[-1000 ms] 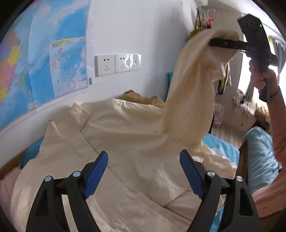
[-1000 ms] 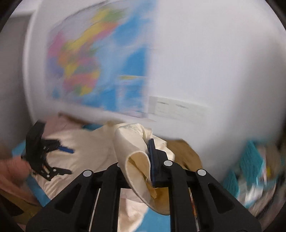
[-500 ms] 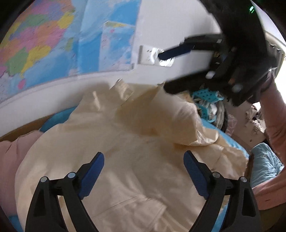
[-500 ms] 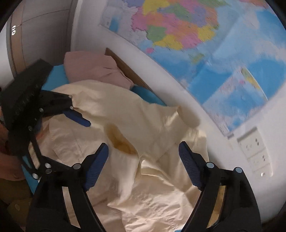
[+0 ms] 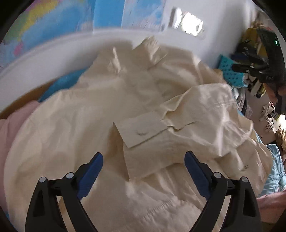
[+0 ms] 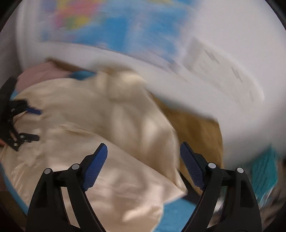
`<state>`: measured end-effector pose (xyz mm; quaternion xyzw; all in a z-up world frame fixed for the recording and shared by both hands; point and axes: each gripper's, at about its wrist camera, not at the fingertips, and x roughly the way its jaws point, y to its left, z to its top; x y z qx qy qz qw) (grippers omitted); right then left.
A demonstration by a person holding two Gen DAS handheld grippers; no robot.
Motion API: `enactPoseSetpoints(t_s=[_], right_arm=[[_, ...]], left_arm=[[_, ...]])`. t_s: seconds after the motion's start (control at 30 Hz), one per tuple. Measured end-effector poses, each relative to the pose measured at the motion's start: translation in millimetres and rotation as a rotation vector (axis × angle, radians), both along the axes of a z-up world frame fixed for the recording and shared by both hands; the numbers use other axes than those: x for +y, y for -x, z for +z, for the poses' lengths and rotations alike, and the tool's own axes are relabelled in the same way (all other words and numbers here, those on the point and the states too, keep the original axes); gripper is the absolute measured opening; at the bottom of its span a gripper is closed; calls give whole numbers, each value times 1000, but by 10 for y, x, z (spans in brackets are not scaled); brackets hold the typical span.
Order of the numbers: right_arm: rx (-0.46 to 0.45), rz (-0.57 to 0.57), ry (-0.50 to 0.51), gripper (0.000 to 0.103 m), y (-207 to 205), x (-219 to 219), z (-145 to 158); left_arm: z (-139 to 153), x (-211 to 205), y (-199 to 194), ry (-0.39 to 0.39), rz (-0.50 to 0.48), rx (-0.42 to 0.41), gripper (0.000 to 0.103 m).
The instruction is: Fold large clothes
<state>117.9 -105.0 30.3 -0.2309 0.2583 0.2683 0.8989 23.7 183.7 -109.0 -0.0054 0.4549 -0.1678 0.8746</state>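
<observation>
Your cream shirt (image 5: 107,110) lies spread on the bed, its collar (image 5: 152,48) toward the wall with the map (image 5: 110,12) and its body running back toward you, so its long axis goes from the wall to your tools. One sleeve (image 5: 205,110) is folded across the chest from the right side, and its cuff (image 5: 141,130), with a button showing, lies flat near the middle, pointing left.

Your left tool (image 5: 143,170) hovers over the lower part of the shirt with its fingers spread wide and nothing between them. Your right tool (image 6: 143,162) is likewise released, spread above the shirt's right edge and gripping nothing; its view is badly blurred.

The bed has a blue sheet (image 6: 178,208) that shows at the shirt's corner, a pink cloth (image 5: 10,128) lies at the left by the headboard, and a tan cloth (image 6: 196,132) sits between the shirt and the wall. Wall sockets (image 5: 187,25) are mounted just right of the map. Cluttered shelves (image 5: 253,85) stand off to the right of the bed.
</observation>
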Motion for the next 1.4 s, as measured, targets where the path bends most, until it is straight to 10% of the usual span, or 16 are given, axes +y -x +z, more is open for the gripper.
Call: enactPoseSetpoints(t_s=[0.23, 0.37, 0.43, 0.6, 0.8, 1.0, 1.2, 1.4], right_arm=[[226, -136, -195, 87, -516, -809, -532], [296, -94, -218, 87, -540, -771, -810], [302, -85, -208, 43, -562, -680, -910], [211, -147, -128, 41, -528, -492, -958], [85, -186, -114, 57, -136, -344, -698], [-111, 42, -67, 68, 692, 235, -374], [28, 338, 18, 65, 926, 1154, -715], [172, 347, 154, 62, 730, 1709, -1239]], left_arm=[[-167, -80, -327, 27, 13, 164, 31], [-80, -9, -279, 63, 42, 160, 20], [-52, 27, -211, 68, 36, 165, 19], [-87, 92, -78, 1, 63, 161, 52], [330, 446, 393, 60, 84, -13, 71], [602, 973, 988, -80, 233, -130, 73], [436, 1485, 1482, -135, 378, -73, 73], [210, 1785, 1882, -119, 405, -8, 75]])
